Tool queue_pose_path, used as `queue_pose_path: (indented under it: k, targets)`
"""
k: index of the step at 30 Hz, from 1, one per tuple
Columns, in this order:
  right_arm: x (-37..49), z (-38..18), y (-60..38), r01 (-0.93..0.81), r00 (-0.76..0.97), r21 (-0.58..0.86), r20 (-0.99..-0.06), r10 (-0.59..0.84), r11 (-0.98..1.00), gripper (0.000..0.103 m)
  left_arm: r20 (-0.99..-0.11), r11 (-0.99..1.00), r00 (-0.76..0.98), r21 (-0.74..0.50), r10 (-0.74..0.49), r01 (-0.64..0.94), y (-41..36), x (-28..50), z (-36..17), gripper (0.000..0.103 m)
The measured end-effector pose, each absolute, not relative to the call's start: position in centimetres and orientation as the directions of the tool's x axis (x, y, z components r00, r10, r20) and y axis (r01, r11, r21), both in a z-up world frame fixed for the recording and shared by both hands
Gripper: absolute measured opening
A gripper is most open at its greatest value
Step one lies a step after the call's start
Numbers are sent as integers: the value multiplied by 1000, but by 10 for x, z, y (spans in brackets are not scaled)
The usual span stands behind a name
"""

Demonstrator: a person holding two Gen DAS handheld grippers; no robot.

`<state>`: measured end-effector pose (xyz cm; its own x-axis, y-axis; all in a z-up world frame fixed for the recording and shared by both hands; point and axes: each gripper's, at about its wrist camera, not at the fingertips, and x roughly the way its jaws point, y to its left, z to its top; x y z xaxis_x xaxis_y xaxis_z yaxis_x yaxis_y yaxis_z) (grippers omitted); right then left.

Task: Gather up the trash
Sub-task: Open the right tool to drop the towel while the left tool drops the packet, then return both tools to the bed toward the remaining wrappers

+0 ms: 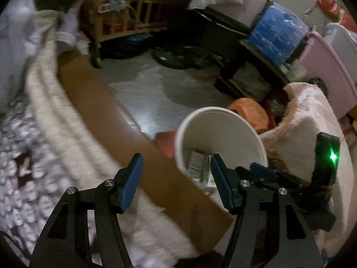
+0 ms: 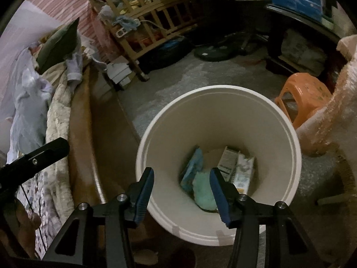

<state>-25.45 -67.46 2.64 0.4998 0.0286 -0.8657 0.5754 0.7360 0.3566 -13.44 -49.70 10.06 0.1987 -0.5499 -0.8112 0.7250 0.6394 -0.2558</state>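
A white trash bucket [image 2: 279,120] stands on the floor beside the bed; it also shows in the left wrist view [image 1: 214,129]. Inside lie a teal crumpled piece [image 2: 204,189], a blue packet [image 2: 193,167] and printed cartons [image 2: 238,169]. My right gripper [image 2: 181,176] is open and empty, held above the bucket's mouth. My left gripper [image 1: 176,165] is open and empty, over the brown bed edge [image 1: 125,125] just left of the bucket. The right gripper's body shows in the left wrist view [image 1: 290,178], and part of the left one in the right wrist view [image 2: 35,158].
A bed with quilted covers [image 1: 44,111] and clothes [image 2: 29,93] lies at left. A wooden crib [image 2: 147,26] stands at the back. An orange plastic stool [image 2: 305,93] and a pink fuzzy blanket [image 1: 312,120] are right of the bucket. Dark tables, a blue package [image 1: 276,31] and a fan base [image 2: 212,52] stand behind.
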Motion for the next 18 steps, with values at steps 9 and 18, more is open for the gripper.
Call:
queue_pose_path:
  k: [9, 18]
  targets:
    - [-226, 58, -631, 489, 530, 333, -848, 29, 806, 50, -813, 739, 335, -163, -476, 653, -427, -114, 103, 61]
    - [-186, 82, -573, 363, 561, 346, -823, 94, 865, 60, -817, 821, 409, -131, -407, 556, -348, -92, 102, 61]
